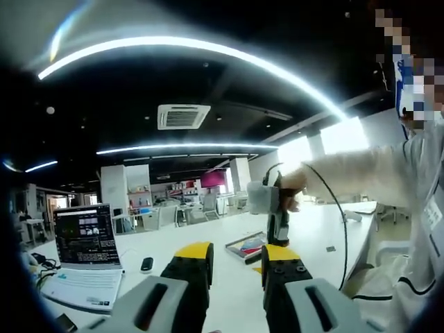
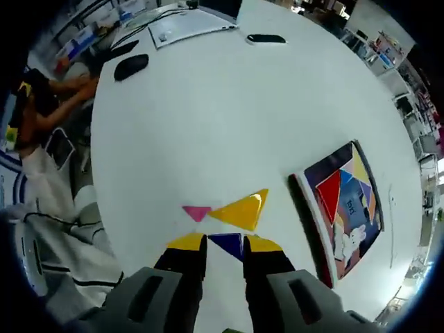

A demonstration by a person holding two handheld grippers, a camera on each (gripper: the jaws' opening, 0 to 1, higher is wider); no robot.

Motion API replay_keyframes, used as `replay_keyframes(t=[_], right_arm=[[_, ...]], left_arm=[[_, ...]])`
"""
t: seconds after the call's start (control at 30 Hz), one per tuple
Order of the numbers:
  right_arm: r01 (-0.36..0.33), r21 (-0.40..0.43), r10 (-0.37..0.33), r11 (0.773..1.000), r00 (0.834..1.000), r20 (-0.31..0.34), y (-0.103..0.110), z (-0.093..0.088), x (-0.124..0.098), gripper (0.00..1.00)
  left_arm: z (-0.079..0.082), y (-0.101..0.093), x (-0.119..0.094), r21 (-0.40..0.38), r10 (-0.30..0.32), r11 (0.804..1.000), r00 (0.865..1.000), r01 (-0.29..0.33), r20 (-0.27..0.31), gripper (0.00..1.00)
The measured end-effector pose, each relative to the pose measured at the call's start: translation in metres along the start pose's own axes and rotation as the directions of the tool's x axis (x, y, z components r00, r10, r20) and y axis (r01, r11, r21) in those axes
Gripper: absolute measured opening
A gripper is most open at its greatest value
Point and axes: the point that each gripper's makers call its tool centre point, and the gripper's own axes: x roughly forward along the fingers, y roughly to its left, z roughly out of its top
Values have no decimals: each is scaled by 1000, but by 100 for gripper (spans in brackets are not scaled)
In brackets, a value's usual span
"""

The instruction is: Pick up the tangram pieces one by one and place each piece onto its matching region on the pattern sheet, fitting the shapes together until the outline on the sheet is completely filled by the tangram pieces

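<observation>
- Left gripper view: my left gripper (image 1: pixel 236 260) is raised above the white surface (image 1: pixel 305 236), jaws parted and holding nothing; a laptop (image 1: pixel 87 243) sits at lower left.
- Centre right: my right gripper (image 1: pixel 277 222) hangs over a tray (image 1: pixel 244 244).
- Right gripper view: my right gripper (image 2: pixel 225 244) has its jaws spread at either side of a blue triangle (image 2: pixel 227 243) at lower centre, not clamped.
- Just above lie a yellow triangle (image 2: pixel 241 210) and a pink triangle (image 2: pixel 196 212).
- At right, the tray (image 2: pixel 305 208) holds the remaining pieces.
</observation>
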Motion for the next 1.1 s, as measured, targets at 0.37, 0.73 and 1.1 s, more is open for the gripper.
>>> replay_keyframes(t=[0.37, 0.73, 1.1], right_arm=[[-54, -88, 51, 995, 998, -42, 33, 10, 24, 22], [-57, 53, 59, 997, 997, -54, 21, -1, 38, 22], [32, 186, -43, 982, 997, 56, 1, 26, 46, 21]], left_arm=[[-11, -7, -1, 24, -42, 999, 998, 43, -35, 30], [-59, -1, 1, 58, -18, 998, 970, 33, -241, 29], [-55, -5, 3, 74, -8, 997, 969, 27, -245, 29]])
